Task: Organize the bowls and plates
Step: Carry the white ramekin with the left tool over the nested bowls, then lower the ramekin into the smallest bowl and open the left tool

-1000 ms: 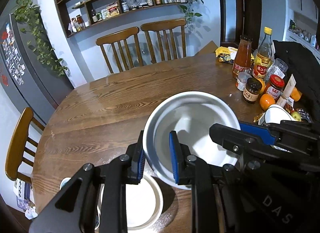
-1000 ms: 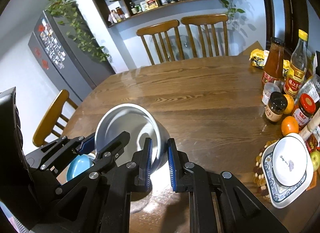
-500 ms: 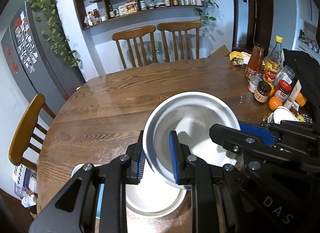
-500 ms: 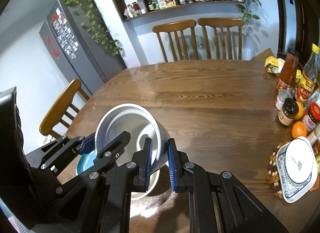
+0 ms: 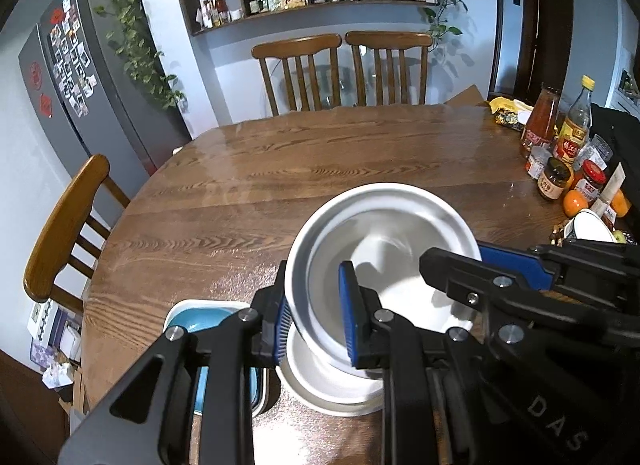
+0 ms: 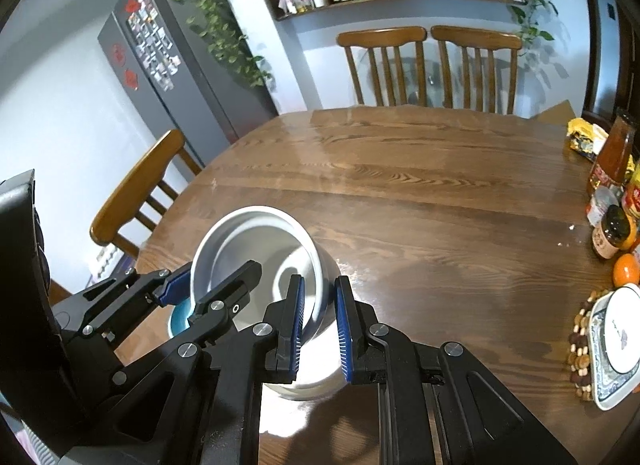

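Observation:
A large white bowl (image 5: pixel 384 249) is held tilted between both grippers above the near left of the round wooden table (image 5: pixel 320 169). My left gripper (image 5: pixel 316 321) is shut on its left rim. My right gripper (image 6: pixel 320 321) is shut on its right rim; the bowl also shows in the right wrist view (image 6: pixel 256 249). Under it sits another white bowl (image 5: pixel 332 389), and a blue dish (image 5: pixel 200 325) lies to the left of that. A small white bowl on a patterned plate (image 6: pixel 612 345) stands at the right edge.
Sauce bottles, jars and oranges (image 5: pixel 560 169) crowd the table's right side. Wooden chairs stand at the far side (image 5: pixel 340 69) and at the left (image 5: pixel 64 225). A grey fridge (image 5: pixel 80 77) is at the left wall.
Both grippers have carried the white bowl back toward the near left edge; it now hangs over the second white bowl, and the blue dish has come into view.

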